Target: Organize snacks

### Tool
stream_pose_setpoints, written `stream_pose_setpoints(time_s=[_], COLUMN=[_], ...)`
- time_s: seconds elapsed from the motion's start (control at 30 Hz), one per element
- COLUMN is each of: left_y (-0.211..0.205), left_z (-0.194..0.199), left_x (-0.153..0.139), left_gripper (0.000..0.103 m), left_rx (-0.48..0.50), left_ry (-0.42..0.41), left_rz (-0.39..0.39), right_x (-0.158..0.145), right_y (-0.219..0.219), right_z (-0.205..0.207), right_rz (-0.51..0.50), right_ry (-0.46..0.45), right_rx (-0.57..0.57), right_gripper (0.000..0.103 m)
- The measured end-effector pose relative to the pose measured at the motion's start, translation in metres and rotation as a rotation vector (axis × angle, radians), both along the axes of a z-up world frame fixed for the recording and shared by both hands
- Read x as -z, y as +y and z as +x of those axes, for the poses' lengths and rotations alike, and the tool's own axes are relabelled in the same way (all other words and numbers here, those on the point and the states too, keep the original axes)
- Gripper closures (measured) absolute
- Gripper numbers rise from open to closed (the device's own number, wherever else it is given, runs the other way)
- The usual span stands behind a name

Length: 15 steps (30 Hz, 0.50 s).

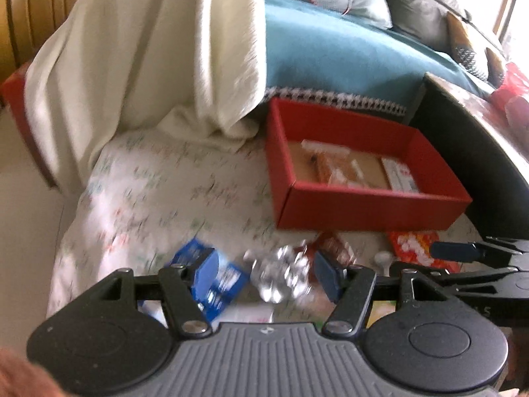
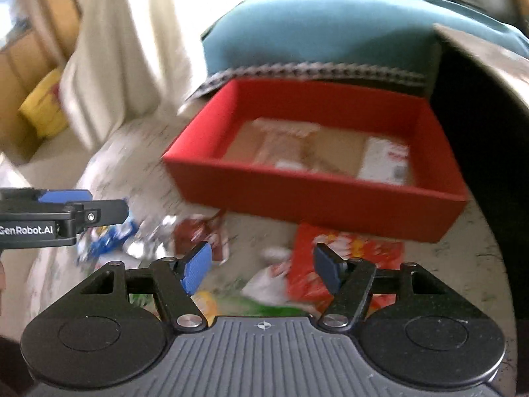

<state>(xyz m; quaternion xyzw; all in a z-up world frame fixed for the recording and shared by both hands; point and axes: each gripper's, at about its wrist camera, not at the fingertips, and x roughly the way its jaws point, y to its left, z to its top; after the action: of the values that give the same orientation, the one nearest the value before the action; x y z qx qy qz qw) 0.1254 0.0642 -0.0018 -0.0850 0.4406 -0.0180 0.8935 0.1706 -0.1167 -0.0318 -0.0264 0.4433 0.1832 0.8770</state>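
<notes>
- Left gripper [image 1: 266,273], jaws wide, empty, hovers at lower centre over a crinkled silver foil packet [image 1: 281,273]; blue snack packet [image 1: 211,278] just left
- Right gripper [image 2: 261,269], jaws wide, empty, above an orange-red snack bag [image 2: 344,258]
- Open red cardboard box [image 2: 310,195], centre right, holds pale wrapped snacks [image 2: 284,145]

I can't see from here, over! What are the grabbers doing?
Left hand-held gripper open over silver snack. Right hand-held gripper open, empty. Red box beyond, way clear.

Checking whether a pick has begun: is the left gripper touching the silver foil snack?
Cannot tell. In the left wrist view the left gripper is open, with the silver foil snack between its fingers, but motion blur hides any contact or gap.
</notes>
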Motion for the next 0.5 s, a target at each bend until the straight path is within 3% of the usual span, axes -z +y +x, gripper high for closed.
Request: stream_pose_setpoints(time_s=[0.27, 0.5], left_y=[0.013, -0.011], left_z=[-0.034, -0.042], left_x=[0.032, 0.056], left_gripper=[0.046, 0.044], left_rx=[-0.078, -0.046], left_ry=[0.142, 0.192], left_rz=[-0.052, 0.034], right_x=[0.003, 0.002], right_y=[0.007, 0.001], right_z=[-0.004, -0.005], right_rz=[-0.01, 0.023], right_ry=[0.024, 0.037], right_rx=[-0.014, -0.032], right_gripper=[0.025, 0.024])
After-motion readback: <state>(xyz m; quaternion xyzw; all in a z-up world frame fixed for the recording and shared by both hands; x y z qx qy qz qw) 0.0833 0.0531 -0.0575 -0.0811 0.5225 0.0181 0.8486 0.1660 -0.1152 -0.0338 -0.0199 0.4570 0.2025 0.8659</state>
